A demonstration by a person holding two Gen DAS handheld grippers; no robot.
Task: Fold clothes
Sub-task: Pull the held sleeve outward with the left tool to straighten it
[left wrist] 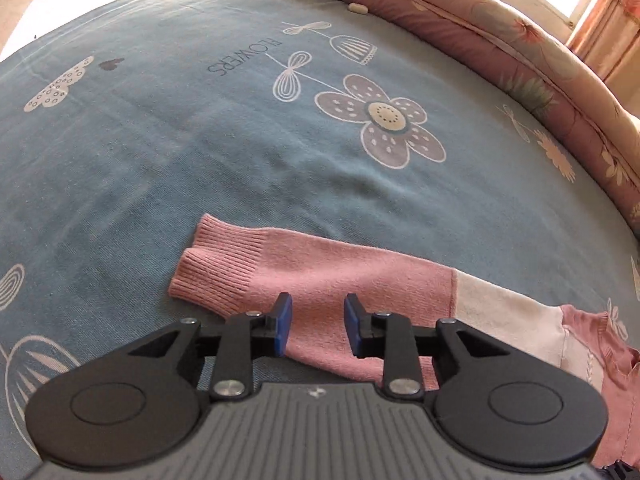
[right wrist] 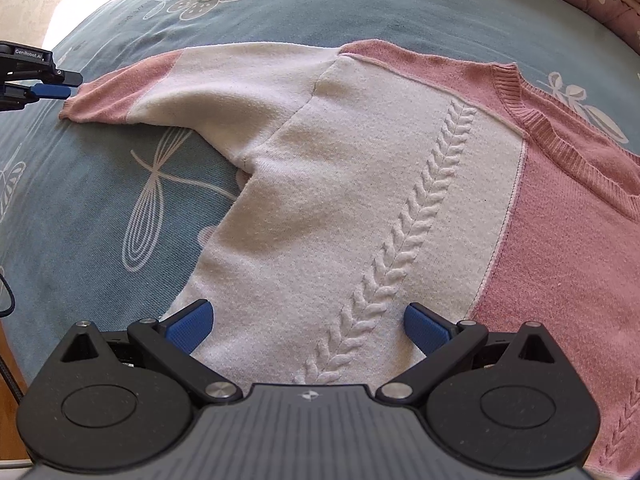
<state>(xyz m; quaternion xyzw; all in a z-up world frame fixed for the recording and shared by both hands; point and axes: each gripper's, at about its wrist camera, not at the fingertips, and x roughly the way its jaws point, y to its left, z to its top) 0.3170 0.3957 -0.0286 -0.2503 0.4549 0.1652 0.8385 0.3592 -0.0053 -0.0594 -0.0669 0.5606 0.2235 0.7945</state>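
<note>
Hovering low over the pink sleeve (left wrist: 320, 280), the left gripper (left wrist: 316, 326) had its blue pads parted, with the knit showing in the gap between them and nothing pinched. Whether the pads touched the fabric could not be told. The ribbed cuff (left wrist: 216, 272) lay left of centre in that view, doubled on itself, and the sleeve ran off toward the lower right into the white panel. Beyond it spread the blue bedsheet (left wrist: 160, 140) with its flower print, and a rolled pink quilt (left wrist: 500, 48) along the upper right.

The right gripper (right wrist: 308, 326) was spread wide and empty at the bottom of its frame, over the white body of the sweater (right wrist: 340, 200) near the raised braid pattern (right wrist: 408, 240). The sweater lay flat across the middle of that frame, pink shoulder and ribbed collar (right wrist: 532, 120) at the upper right, sleeve stretched toward the upper left, where the left gripper's tip (right wrist: 52, 90) appeared beside the cuff.

The risks looked modest but real. Closing partway up the sleeve rather than at the cuff could leave the cuff trailing and the fold crooked. A deep bite might catch the sheet beneath. With the body unpinned, dragging the sleeve could tug the loose knit and rumple the flat panel.
</note>
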